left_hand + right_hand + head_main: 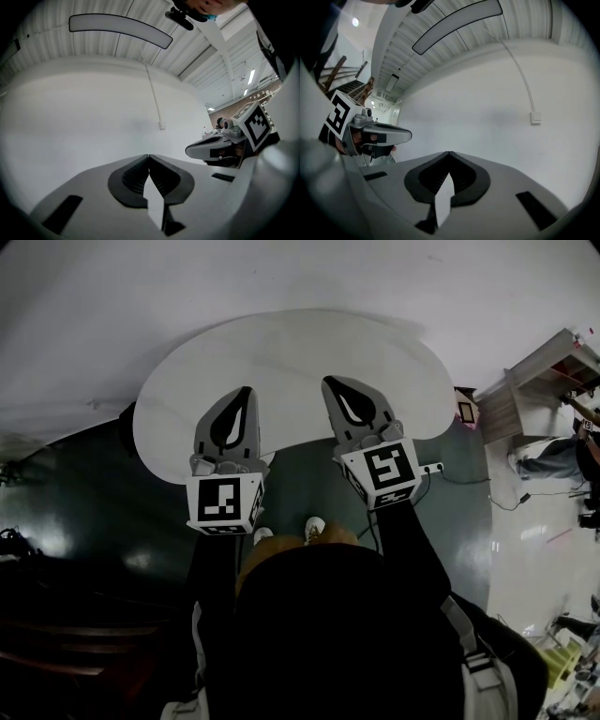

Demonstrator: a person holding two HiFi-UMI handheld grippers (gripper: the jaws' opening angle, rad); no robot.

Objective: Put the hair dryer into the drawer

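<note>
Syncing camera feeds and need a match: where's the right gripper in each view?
Head view: the right gripper sits just right of centre, jaws shut and empty, against the white round table.
Left gripper view: at the right side, seen side-on, tip pointing left.
Right gripper view: its own shut jaws, bottom centre.
Shared landmark: the wall box, in both gripper views; the head view does not show it.

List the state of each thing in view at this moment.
Left gripper: shut, nothing between the jaws, held over the table.
Right gripper: shut, nothing between the jaws, held over the table.
Table: bare where it shows.
Hair dryer: not in any view.
Drawer: not in any view.
</note>
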